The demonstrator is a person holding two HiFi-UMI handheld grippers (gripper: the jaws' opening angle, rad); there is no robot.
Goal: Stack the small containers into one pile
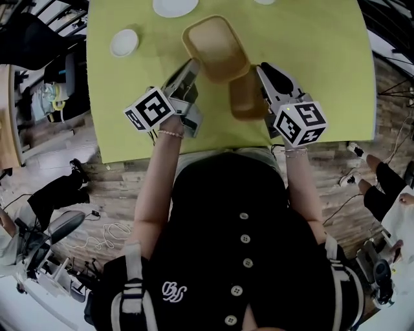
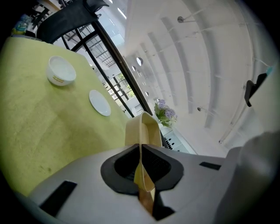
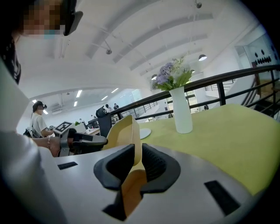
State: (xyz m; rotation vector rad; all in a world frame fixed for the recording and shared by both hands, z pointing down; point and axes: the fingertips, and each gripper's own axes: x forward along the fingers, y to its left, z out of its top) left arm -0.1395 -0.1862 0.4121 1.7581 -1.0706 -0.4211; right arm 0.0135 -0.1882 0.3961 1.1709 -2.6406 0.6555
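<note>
Small containers, two of them, are both off the green tabletop point(image 1: 129, 116) and in my grip, one in each gripper; both are shallow rectangular tubs with rounded corners, thin walls and a flared rim, in a plain tan plastic with no lid

The paler container point(image 1: 217, 48) is in my left gripper point(image 1: 193, 64); in the head view it lies open side up, its yellowish rim brighter than its tan floor, tipped a little; in the left gripper view the jaws of my left gripper point(image 2: 141, 151) are pressed together on its thin wall, and the paler container point(image 2: 146, 129) stands edge-on beyond them

The darker container point(image 1: 248, 96) is in my right gripper point(image 1: 262, 70), nearer to my body and to the right of the paler one; it looks browner and shaded; in the right gripper view the jaws of my right gripper point(image 3: 138, 153) clamp its wall, one pad inside and one outside, and the darker container point(image 3: 124, 131) rises past them

In the head view a near corner of the paler one overlaps the far edge of the darker one; whether they touch I cannot tell

On the tabletop, well apart from both, sit a white bowl point(image 1: 124, 42) and a white plate point(image 1: 175, 6); the right gripper view also shows a white vase point(image 3: 180, 107) with flowers
</note>
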